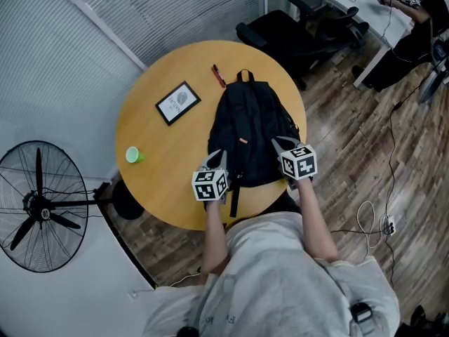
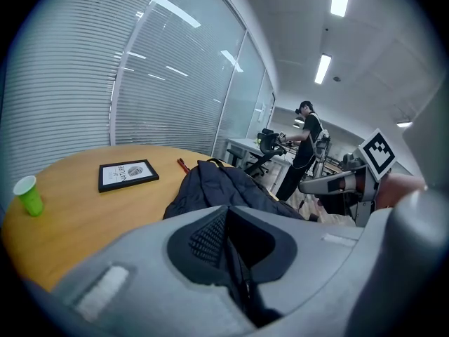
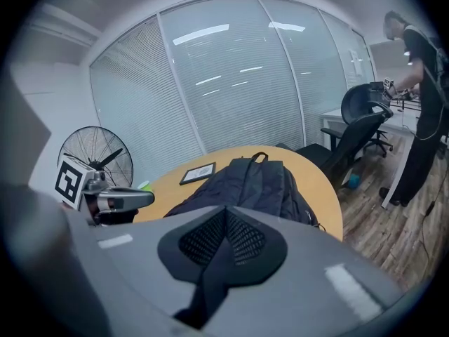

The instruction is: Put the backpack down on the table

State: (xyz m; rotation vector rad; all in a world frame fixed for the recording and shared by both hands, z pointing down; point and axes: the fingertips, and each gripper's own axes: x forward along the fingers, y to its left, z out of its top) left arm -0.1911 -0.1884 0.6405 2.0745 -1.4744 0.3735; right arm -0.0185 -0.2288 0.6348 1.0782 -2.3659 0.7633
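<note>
Already the backpack (image 1: pixel 249 128) is lying flat on the round worktop (image 1: pixel 158 167) at the centre of the frame, so the placing looks done. Backing off cleanly means avoiding its dangling strap (image 1: pixel 233 195). The left gripper (image 1: pixel 216 157) and right gripper (image 1: pixel 282 143) are hovering at its near edge, jaws pressed together, pinching nothing visible.

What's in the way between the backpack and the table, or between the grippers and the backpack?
Nothing visible. The backpack already lies on the table; picture frame, red pen and green cup sit apart from it. Left gripper and right gripper are at its near edge.
</note>
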